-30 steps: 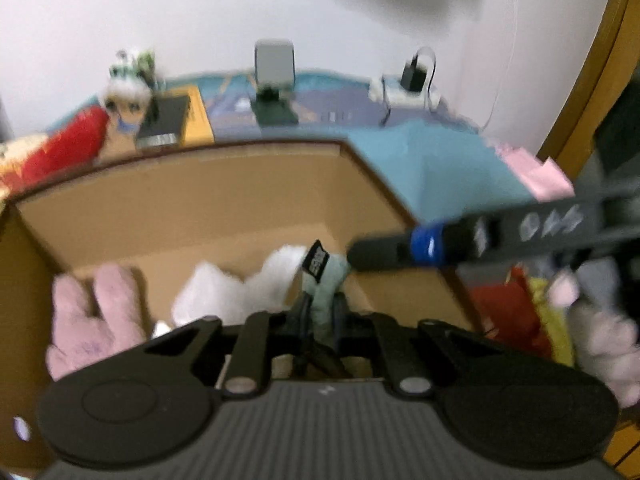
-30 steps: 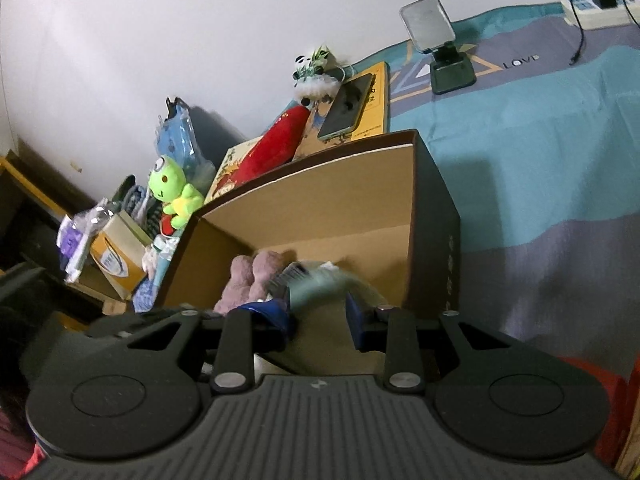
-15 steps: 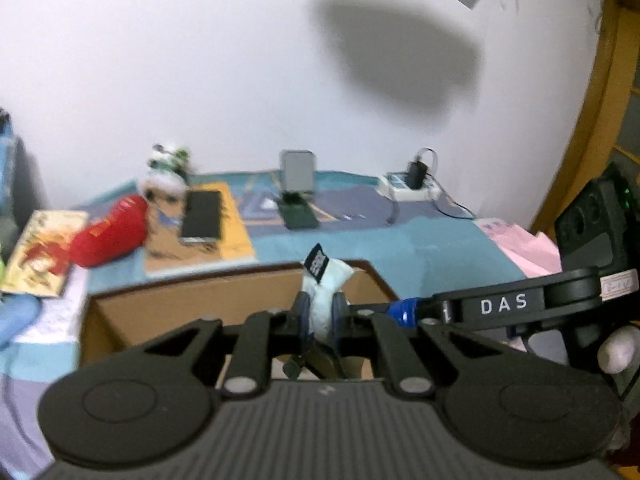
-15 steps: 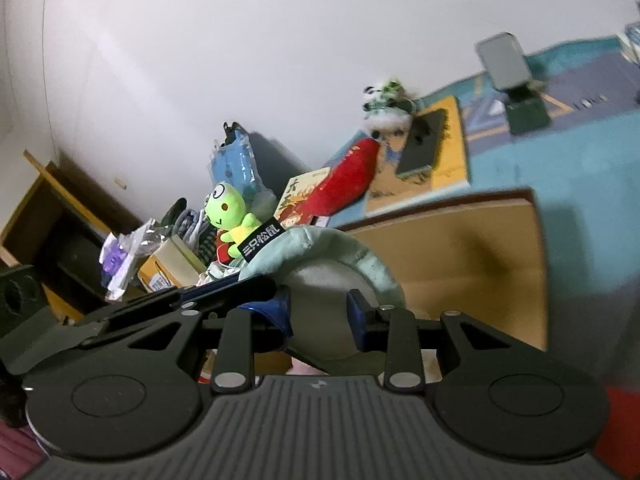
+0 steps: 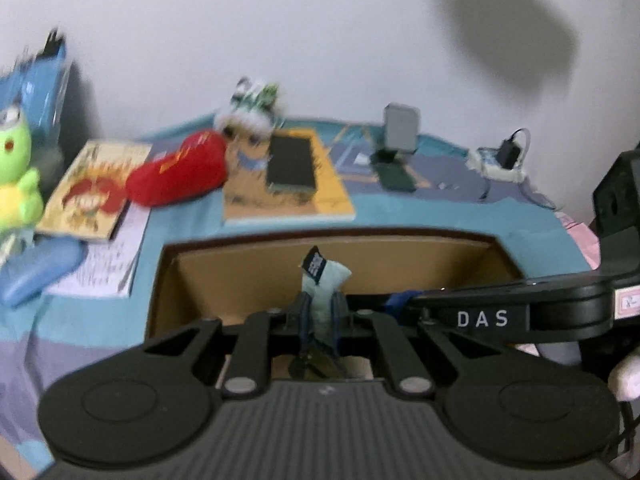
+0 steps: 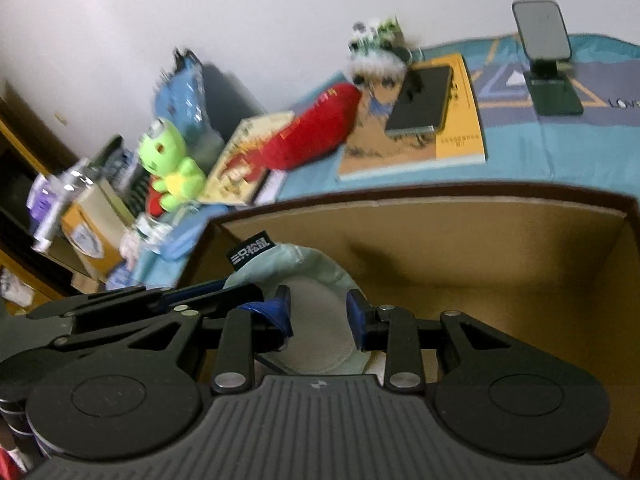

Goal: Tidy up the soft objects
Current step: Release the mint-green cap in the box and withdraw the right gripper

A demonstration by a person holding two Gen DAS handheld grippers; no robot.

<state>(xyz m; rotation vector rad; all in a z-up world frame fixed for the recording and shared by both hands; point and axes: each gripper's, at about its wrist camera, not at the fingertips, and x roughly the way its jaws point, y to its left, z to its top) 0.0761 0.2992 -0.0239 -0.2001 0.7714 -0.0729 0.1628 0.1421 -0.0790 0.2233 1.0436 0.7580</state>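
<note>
A pale green soft pad (image 6: 316, 296) with a black label (image 6: 250, 255) hangs between both grippers above the open cardboard box (image 6: 460, 240). My left gripper (image 5: 319, 310) is shut on its edge, seen end-on in the left wrist view (image 5: 325, 284). My right gripper (image 6: 319, 312) has its blue-tipped fingers around the pad's middle, touching both sides. The right gripper's arm (image 5: 500, 312) crosses the left wrist view. The box (image 5: 360, 264) sits below; its contents are hidden.
On the blue cloth behind the box lie a red plush (image 6: 316, 128), a green frog plush (image 6: 168, 164), a small fluffy toy (image 5: 252, 120), books (image 5: 288, 196) with a phone (image 5: 290, 164) on top, a phone stand (image 6: 548, 64) and a charger (image 5: 504, 156). Cluttered shelves (image 6: 60, 208) stand left.
Both grippers lifted the green pad up out of the box, then tilted down slightly toward the box. The plush toys inside have dropped out of view.
</note>
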